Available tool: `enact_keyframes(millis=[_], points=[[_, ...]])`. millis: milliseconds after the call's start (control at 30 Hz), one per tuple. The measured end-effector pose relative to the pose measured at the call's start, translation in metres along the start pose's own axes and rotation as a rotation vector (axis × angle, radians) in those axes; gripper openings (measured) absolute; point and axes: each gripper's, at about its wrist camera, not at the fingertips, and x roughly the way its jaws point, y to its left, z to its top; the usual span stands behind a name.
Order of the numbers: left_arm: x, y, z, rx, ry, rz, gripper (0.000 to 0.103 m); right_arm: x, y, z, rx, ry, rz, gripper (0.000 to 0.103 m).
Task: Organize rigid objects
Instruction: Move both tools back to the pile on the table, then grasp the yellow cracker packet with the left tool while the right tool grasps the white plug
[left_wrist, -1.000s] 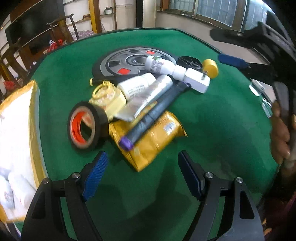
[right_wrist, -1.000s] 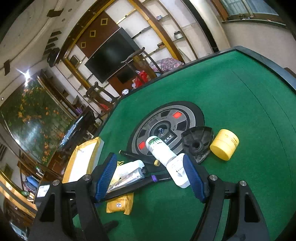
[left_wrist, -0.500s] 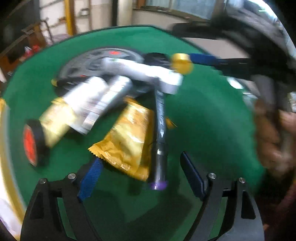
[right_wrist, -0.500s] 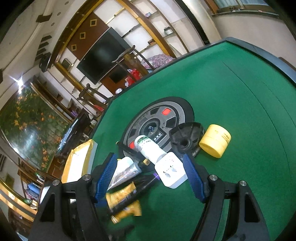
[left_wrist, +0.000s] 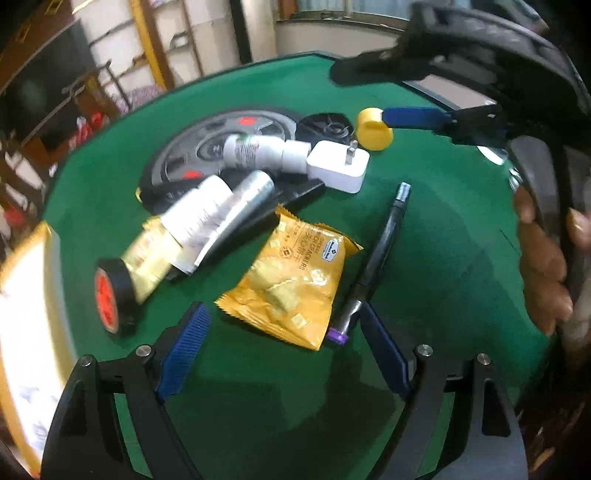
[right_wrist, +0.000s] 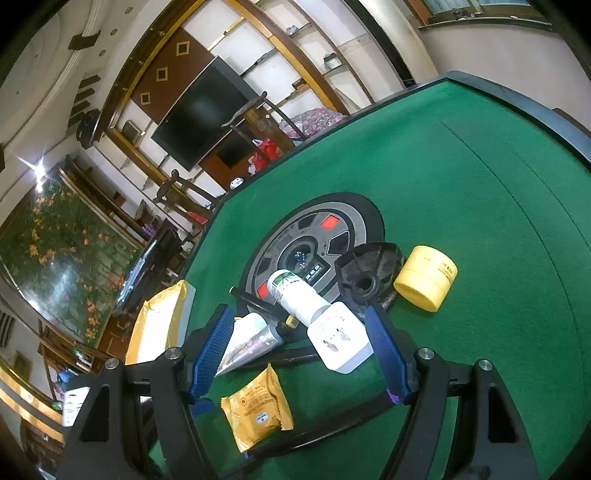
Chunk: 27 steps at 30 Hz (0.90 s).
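A pile lies on the green table. In the left wrist view my open left gripper (left_wrist: 284, 341) hovers just short of a yellow cracker packet (left_wrist: 291, 284), with a black pen (left_wrist: 373, 258) beside its right finger. Behind lie a black tape roll (left_wrist: 110, 295), a gold box (left_wrist: 151, 258), two tubes (left_wrist: 221, 214), a white bottle (left_wrist: 258, 151), a white plug adapter (left_wrist: 338, 166) and a yellow jar (left_wrist: 375, 129). My right gripper (right_wrist: 304, 350) is open above the adapter (right_wrist: 340, 341), with bottle (right_wrist: 299, 295), packet (right_wrist: 256, 406) and jar (right_wrist: 424, 282) near.
A round grey and black panel (right_wrist: 314, 240) is set in the table's middle, with a black disc (right_wrist: 369, 277) on its edge. A gold-rimmed white tray (left_wrist: 26, 314) sits at the table's left. Chairs and shelves stand beyond the far edge.
The black pen has swung off the pile and now lies apart on the felt, right of the packet. The packet has shifted clear of the tubes. The right gripper has come lower over the adapter.
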Motion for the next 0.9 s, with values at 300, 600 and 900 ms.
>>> enact_keyframes(millis=[300, 600, 900], points=[[0.023, -0.006, 0.019, 0.128, 0.043, -0.052, 0.084, -0.004, -0.004, 0.004, -0.001, -0.005, -0.007, 0.068], [0.039, -0.001, 0.025, 0.049, 0.028, -0.122, 0.067, -0.005, -0.005, 0.004, -0.008, -0.007, -0.015, 0.068], [0.011, 0.019, -0.011, -0.152, -0.010, -0.166, 0.038, -0.005, -0.003, 0.005, -0.011, -0.001, -0.017, 0.068]])
